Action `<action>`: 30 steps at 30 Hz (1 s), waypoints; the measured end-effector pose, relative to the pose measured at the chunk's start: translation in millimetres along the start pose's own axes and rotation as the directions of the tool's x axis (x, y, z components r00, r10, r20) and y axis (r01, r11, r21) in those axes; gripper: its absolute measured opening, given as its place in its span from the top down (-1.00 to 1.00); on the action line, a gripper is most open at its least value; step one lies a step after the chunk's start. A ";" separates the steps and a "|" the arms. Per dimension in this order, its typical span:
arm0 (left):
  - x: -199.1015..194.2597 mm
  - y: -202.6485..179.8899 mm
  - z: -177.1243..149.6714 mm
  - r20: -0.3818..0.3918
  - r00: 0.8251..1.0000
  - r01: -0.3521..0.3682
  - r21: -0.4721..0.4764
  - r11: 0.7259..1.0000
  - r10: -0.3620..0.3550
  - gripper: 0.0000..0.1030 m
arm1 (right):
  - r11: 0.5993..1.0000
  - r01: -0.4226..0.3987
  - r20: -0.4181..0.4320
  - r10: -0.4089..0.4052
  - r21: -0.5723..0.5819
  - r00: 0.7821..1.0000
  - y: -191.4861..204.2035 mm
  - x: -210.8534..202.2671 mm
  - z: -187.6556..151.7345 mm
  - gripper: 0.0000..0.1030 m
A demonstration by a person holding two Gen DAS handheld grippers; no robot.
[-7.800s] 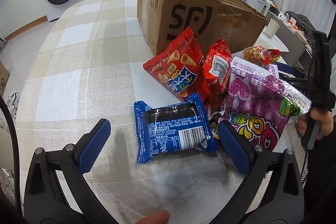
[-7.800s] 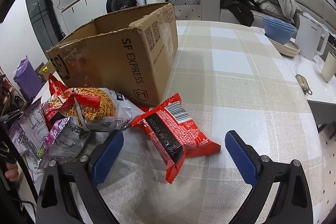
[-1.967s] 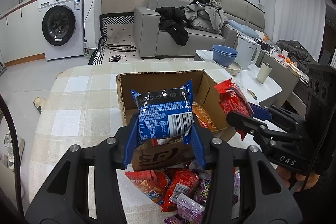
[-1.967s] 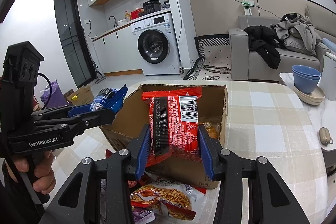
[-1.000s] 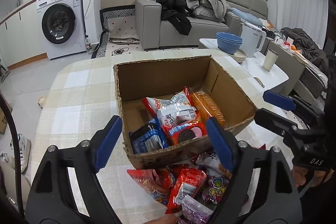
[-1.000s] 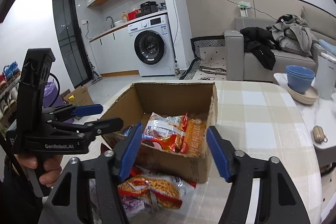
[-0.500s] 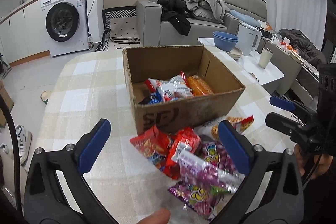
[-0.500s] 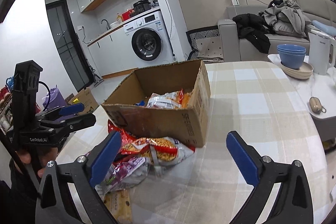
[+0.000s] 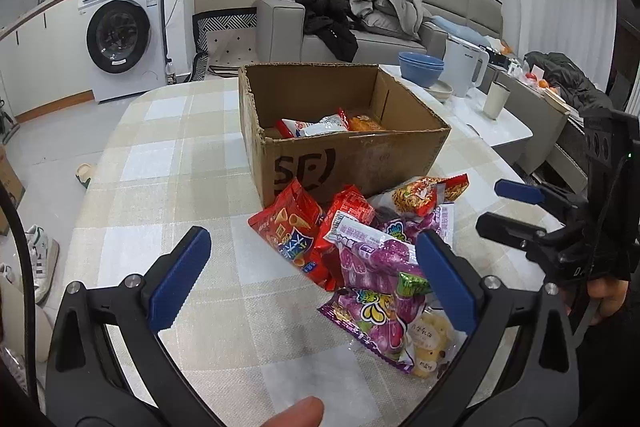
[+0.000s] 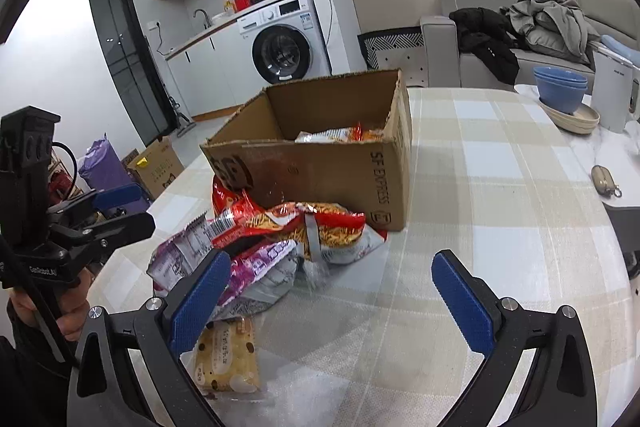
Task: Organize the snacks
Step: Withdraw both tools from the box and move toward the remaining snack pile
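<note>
A few packets are already dropped in the cardboard box point(image 9: 344, 147) — the snack pile point(image 9: 360, 247) on the bench point(image 9: 168, 187) is left. Left gripper point(image 9: 316, 279) and right gripper point(image 10: 332, 291) fingers are spread wide, nothing held.

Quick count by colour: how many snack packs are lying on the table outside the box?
Red packs: 2
Noodle pack, red and orange: 1
Purple packs: 2, at least
Pale yellow pack: 1
Total: 6 showing; they overlap, so more may be hidden.
</note>
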State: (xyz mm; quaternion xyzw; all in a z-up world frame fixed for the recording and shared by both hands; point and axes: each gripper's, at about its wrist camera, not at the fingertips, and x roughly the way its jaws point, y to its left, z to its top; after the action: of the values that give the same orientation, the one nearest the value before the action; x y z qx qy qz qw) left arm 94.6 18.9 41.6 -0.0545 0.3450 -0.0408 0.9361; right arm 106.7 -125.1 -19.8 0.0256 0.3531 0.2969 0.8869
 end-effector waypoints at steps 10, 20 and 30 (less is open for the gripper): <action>-4.4 -4.1 -15.1 -0.050 0.999 0.009 0.040 0.999 -0.007 -0.97 | 1.000 -0.011 -0.040 0.011 -0.001 0.999 13.2 11.2 -4.1 -0.99; -6.2 -12.8 -22.8 -0.082 0.995 0.061 0.082 0.995 -0.054 -0.97 | 0.999 -0.020 -0.084 0.024 0.048 0.996 18.9 33.7 -11.3 -0.99; 8.5 -27.5 -31.2 -0.132 0.991 0.052 0.138 0.989 -0.034 -0.97 | 1.000 0.026 -0.159 -0.023 0.014 0.987 10.8 43.8 -12.6 -0.99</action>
State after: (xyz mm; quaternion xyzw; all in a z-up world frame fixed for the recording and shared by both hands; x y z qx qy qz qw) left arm 79.7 -11.6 16.1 0.0069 0.4001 -0.0888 0.9121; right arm 118.3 -94.4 -53.2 0.0045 0.4253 0.2842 0.8593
